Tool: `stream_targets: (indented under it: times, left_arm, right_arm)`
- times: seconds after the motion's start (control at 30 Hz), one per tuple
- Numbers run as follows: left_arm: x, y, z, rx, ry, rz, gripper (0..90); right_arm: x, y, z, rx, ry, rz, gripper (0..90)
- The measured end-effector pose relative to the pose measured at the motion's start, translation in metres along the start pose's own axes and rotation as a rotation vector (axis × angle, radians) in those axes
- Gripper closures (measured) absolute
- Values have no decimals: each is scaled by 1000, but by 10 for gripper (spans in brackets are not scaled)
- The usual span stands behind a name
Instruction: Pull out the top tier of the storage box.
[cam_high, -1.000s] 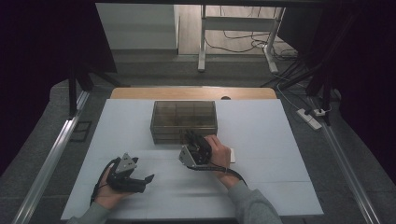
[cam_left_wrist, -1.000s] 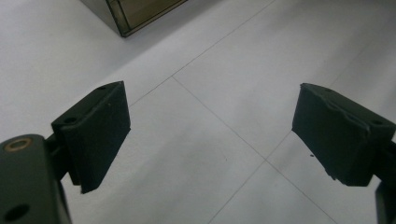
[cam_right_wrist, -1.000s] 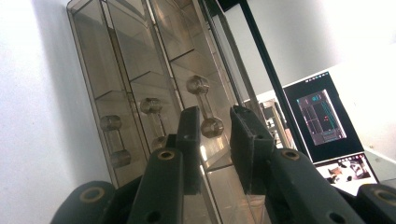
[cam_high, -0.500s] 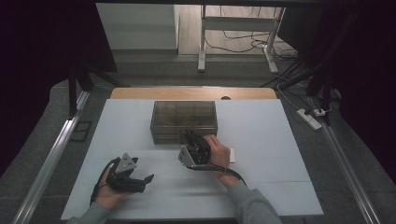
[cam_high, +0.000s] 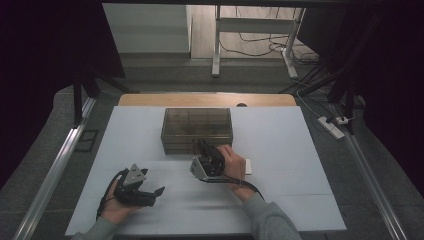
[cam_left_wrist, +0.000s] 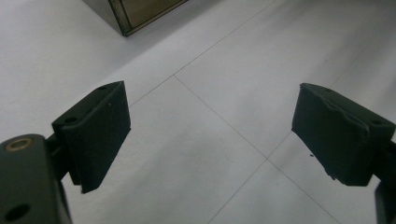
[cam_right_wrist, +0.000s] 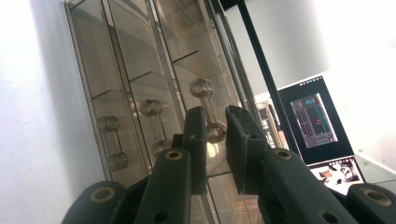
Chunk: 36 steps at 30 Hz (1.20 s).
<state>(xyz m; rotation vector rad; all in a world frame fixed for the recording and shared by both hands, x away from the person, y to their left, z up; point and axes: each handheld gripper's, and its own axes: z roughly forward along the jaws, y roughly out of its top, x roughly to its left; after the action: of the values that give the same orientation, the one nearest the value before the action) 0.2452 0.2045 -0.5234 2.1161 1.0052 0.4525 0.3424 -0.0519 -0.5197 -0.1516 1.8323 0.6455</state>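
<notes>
Right tongs (cam_high: 201, 146) sit at the front wall of the smoky transparent compartmented plastic box (cam_high: 197, 129), mid-desk. Jaws have just been closing and stand nearly together, a narrow gap left; right gripper view (cam_right_wrist: 215, 122) shows nothing pinched between them (small dumbbell-shaped metal pieces (cam_right_wrist: 207, 106) lie inside the box behind the wall). Left tongs (cam_high: 159, 191) rest on the white desk (cam_high: 280, 135) near its front-left, jaws spread wide, released (cam_left_wrist: 210, 135). Small white card (cam_high: 247, 166) lies beside the right hand (cam_high: 231, 161).

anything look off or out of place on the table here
Nothing stands out. The clear compartment box sits square on the white table, with small dumbbell-shaped parts lying in separate compartments. A small white card lies flat beside the right gripper. Nothing spilled or visibly damaged.
</notes>
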Motion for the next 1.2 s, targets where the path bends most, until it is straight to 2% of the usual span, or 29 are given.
stream_targets:
  times: [0.17, 0.2, 0.23, 0.3, 0.6, 0.63, 0.67, 0.77, 1.0, 1.2]
  left_arm:
    - [0, 0, 0, 0, 0, 0, 117]
    - [0, 0, 0, 0, 0, 0, 117]
    - [0, 0, 0, 0, 0, 0, 117]
    - [0, 0, 0, 0, 0, 1, 117]
    - [0, 0, 0, 0, 1, 0, 117]
    - [0, 0, 0, 0, 1, 0, 117]
    - [0, 0, 0, 0, 1, 0, 117]
    - [0, 0, 0, 0, 1, 0, 117]
    - [0, 0, 0, 1, 1, 0, 117]
    - [0, 0, 0, 0, 1, -2, 117]
  right_arm:
    - [0, 1, -1, 17, -2, -14, 777]
    - [1, 0, 0, 4, -6, -10, 776]
    - [1, 1, -1, 18, -4, -16, 776]
    - [2, 0, 0, 4, -9, -13, 776]
    - [3, 1, -1, 21, -16, -26, 772]
    - [3, 1, 0, 7, -18, -21, 772]
    - [3, 1, -1, 25, -16, -29, 773]
    - [4, 1, 0, 10, -24, -30, 783]
    - [5, 1, 0, 20, -34, -57, 793]
    - [5, 1, 0, 14, -37, -46, 796]
